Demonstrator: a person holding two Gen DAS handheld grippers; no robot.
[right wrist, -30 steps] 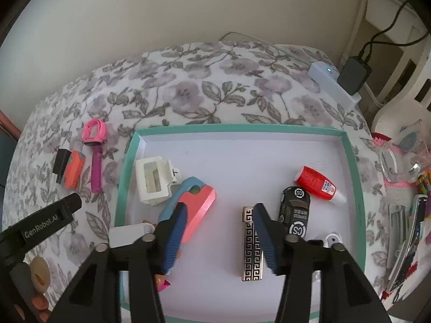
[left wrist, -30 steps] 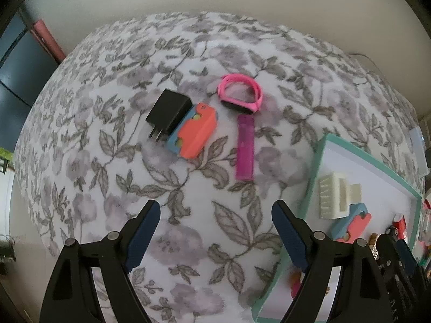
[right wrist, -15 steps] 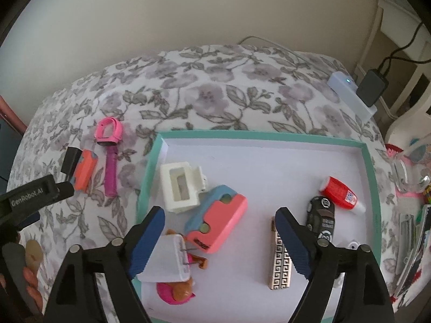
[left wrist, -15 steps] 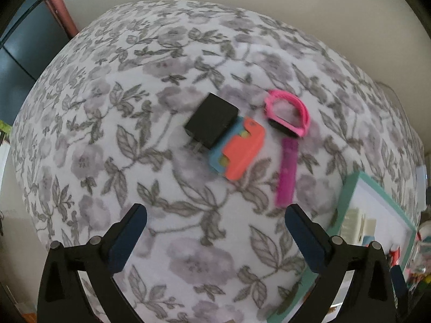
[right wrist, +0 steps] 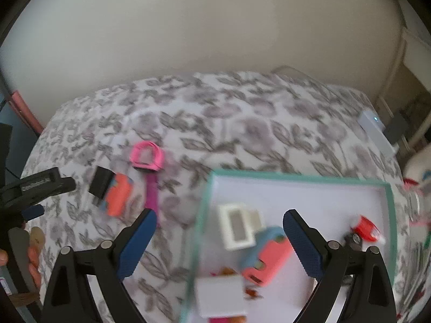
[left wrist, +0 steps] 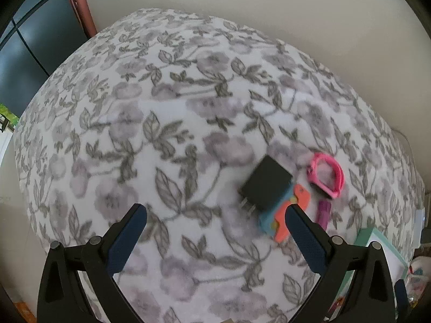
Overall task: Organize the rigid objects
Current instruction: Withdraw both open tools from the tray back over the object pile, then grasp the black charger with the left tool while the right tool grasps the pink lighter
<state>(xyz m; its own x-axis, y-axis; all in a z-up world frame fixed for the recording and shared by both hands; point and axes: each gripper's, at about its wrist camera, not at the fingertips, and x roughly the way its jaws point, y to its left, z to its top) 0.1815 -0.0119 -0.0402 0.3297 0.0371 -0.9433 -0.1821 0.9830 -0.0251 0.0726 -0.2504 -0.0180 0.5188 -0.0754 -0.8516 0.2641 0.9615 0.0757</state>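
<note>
My left gripper [left wrist: 215,216] hangs over the floral tablecloth [left wrist: 167,123] with its jaws spread wide and nothing between them. Just off its right finger [left wrist: 304,235] I see a black wall charger [left wrist: 265,185] lying flat, its prongs pointing toward me. Touching the charger's right side is an orange and blue case [left wrist: 282,215], partly hidden by that finger. Beyond it lies a pink wristband [left wrist: 327,175], with a magenta stick [left wrist: 323,211] just below the band. A corner of the teal-rimmed tray [left wrist: 363,238] shows at the lower right edge.

My right gripper [right wrist: 219,224] is also released, fingers wide apart and empty, straddling the left wall of the teal-rimmed tray [right wrist: 299,177]. This view is blurred. Inside the tray I can make out a white rectangular holder [right wrist: 235,227], a second orange and blue case [right wrist: 269,258] just beside it, a white block [right wrist: 221,298] near the front corner, and a red-capped glue tube [right wrist: 367,228] by the right wall. Other small items near the front edge are too smeared to name.

Left of the tray, on the cloth, sit the same 4 loose things: charger [right wrist: 101,183], case [right wrist: 118,195], wristband [right wrist: 146,157] and magenta stick [right wrist: 151,192]. The left gripper [right wrist: 40,188] shows at the far left edge, near the charger. A white box with a small blue light [right wrist: 373,126] rests at the table's right edge.
</note>
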